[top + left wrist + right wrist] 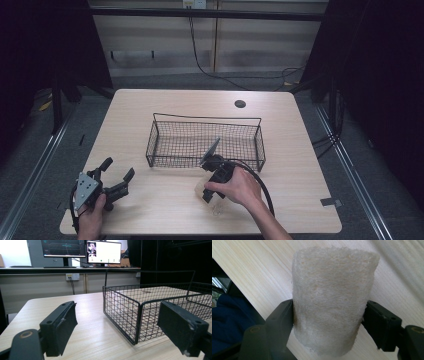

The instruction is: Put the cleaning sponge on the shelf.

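Sponge (329, 302) sits pinched in the right claw (212, 192), low over the counter (300, 150) just before the basket (205, 140). Left claw (117, 175) rests spread, idle. Likely next: lift it over the near rim and release inside.

High view: table (165, 102) evenly lit from above, surroundings dark, picture soft. Left gripper view: bright monitors (103, 252) glare at the back; near jaws blurred. Right gripper view: loofah (332, 297) well lit and sharp, jaws and edges out of focus, faint shadows on wood.
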Available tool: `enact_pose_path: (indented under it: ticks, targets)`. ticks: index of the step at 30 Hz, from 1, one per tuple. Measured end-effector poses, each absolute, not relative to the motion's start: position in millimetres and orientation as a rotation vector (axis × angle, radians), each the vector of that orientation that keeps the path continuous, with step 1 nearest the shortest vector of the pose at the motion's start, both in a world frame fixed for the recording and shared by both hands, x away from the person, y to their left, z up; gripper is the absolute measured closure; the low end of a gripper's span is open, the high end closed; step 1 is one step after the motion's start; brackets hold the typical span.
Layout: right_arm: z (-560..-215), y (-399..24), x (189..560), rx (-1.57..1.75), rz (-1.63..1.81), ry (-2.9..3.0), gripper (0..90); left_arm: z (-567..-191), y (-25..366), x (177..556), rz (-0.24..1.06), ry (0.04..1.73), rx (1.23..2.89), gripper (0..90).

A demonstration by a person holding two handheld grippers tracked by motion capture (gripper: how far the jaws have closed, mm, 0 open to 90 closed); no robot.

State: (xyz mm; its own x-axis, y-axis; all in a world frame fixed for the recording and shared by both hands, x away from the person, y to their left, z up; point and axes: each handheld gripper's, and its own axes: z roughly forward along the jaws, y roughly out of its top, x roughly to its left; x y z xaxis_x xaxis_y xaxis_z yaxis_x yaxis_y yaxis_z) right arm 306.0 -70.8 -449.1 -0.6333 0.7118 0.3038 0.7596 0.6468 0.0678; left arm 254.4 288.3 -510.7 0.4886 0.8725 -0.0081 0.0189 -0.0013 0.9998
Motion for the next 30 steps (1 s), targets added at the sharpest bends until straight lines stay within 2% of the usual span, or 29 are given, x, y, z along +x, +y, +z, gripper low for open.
enact_pose_path:
  ticks: [30]
  targets:
    - [-432.5, -71.1, 301.9, -1.185, -0.275, -2.636, 28.9, -510.6, 288.5, 254.6, 0.813, 0.834, 1.423, 15.5]
